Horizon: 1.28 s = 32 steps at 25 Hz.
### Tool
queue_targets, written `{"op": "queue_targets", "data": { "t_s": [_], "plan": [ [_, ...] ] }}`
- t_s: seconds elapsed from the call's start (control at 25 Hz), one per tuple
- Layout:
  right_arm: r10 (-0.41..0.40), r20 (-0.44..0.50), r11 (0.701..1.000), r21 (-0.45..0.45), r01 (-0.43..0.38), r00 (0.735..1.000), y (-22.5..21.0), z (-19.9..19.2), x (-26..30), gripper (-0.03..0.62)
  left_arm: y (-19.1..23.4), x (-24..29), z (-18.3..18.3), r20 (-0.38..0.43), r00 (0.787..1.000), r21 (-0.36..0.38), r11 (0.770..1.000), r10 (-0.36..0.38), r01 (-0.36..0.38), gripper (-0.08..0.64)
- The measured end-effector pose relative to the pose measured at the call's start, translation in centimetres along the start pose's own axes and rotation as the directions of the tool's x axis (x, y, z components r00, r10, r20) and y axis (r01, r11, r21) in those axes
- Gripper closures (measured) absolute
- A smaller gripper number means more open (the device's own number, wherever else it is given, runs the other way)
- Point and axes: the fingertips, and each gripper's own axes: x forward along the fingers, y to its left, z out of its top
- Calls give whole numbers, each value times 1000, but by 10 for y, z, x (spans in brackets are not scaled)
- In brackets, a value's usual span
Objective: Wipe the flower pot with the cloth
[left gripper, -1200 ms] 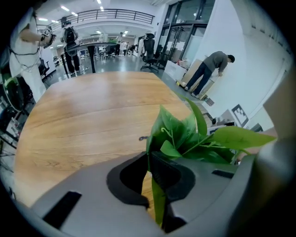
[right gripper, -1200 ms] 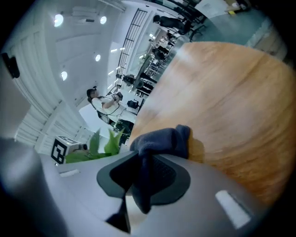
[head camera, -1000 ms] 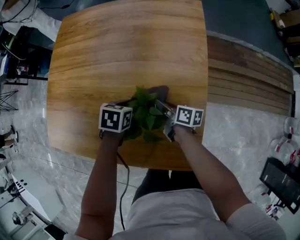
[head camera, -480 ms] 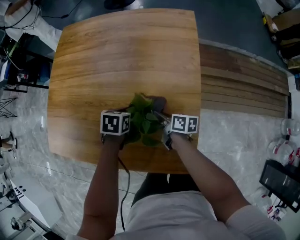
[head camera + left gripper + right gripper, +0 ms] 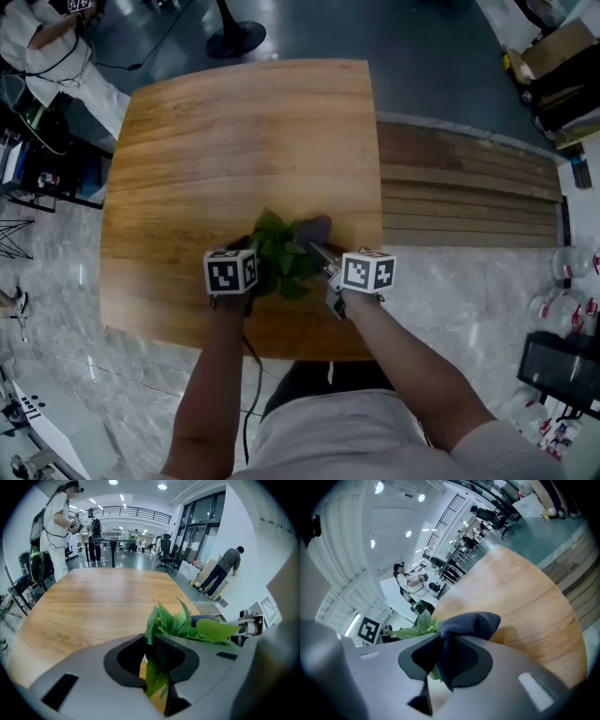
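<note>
Two-handed, worked at the near middle of the table [image 5: 234, 141]. On the left, closed the left hand-held gripper [image 5: 150, 660] to a narrow slit and pinched a green leaf of the plant [image 5: 281, 253] in it. Could not tell whether it also caught any rim. Took the pale surface low in the right gripper view for the wall of the flower pot [image 5: 440, 693]. Saw none of it from the head view, buried under foliage between both tools.

Further right, gripped the dark blue-grey cloth [image 5: 468, 623] in the right hand-held gripper [image 5: 443, 656]. Closed those jaws on a fold, with a loose bunch sticking out past the tips and resting beside the far right of the leaves.

Judged the step to be the wiping itself, steadying on the left and rubbing on the right. Could not judge the share of the wall already wiped.

For the next move, probably needed to press that bunch lower, against the wall, and draw it round the side. Probably needed a firm enough left grip to stop any turning or tipping. Reckoned a hold on a leaf alone too weak for that, so perhaps needed a shift down to the rim. Called for some care as well, working near the table's front edge.
</note>
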Motion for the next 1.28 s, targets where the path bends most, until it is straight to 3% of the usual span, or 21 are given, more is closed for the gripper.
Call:
{"op": "queue_targets", "data": {
  "t_s": [0.24,0.4,0.52,0.72,0.96,1.28],
  "plan": [
    [-2,30,996,-85,4,1000,36,12,-33,528,-6,-36,10,87,996,-57,998,-24,29,502],
    [22,53,988,-151,-13,998,72,29,-42,528,-3,-69,28,143,989,-50,998,-30,38,502],
    [51,81,976,-213,-33,995,103,45,-52,528,-11,-104,44,224,973,-62,996,-54,69,502],
    [96,123,943,-328,-51,988,163,59,-74,528,-38,-174,74,368,925,-37,993,-94,116,520],
    [144,176,851,-524,-31,974,251,67,-109,529,-59,-265,109,524,843,35,992,-124,124,552],
    [142,259,697,-711,90,955,351,81,-150,529,-84,-368,124,656,736,120,985,-170,122,554]
  ]
}}
